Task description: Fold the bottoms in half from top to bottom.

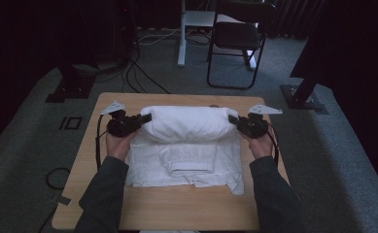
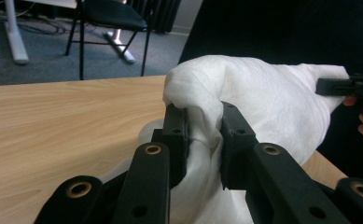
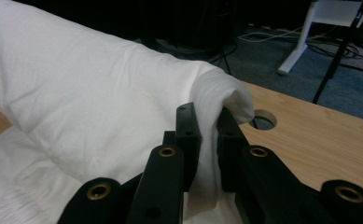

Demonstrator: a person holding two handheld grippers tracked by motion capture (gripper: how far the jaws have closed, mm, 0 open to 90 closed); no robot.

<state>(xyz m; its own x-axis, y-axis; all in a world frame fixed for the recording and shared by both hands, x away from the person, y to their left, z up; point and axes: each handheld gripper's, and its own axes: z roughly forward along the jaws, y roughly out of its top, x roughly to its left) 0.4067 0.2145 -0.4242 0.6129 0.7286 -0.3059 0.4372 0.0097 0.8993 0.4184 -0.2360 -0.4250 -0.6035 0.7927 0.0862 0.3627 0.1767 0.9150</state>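
A white garment (image 1: 184, 145) lies on the wooden table (image 1: 177, 208), its far part lifted into a rounded fold (image 1: 184, 122) between my hands. My left gripper (image 1: 145, 118) is shut on the fold's left end, the cloth (image 2: 244, 93) bunched between its jaws (image 2: 205, 133). My right gripper (image 1: 232, 119) is shut on the right end, where white fabric (image 3: 76, 93) is pinched between its pads (image 3: 209, 128). The near part of the garment, with a ribbed collar (image 1: 191, 167), stays flat on the table. In the left gripper view the other gripper (image 2: 352, 86) shows at the far end.
A round hole (image 3: 263, 122) is in the tabletop near the right gripper. Beyond the table stand a black chair (image 1: 237, 36), a white desk leg (image 1: 180, 34), dark stands (image 1: 75, 82) and cables (image 1: 143, 77) on grey carpet.
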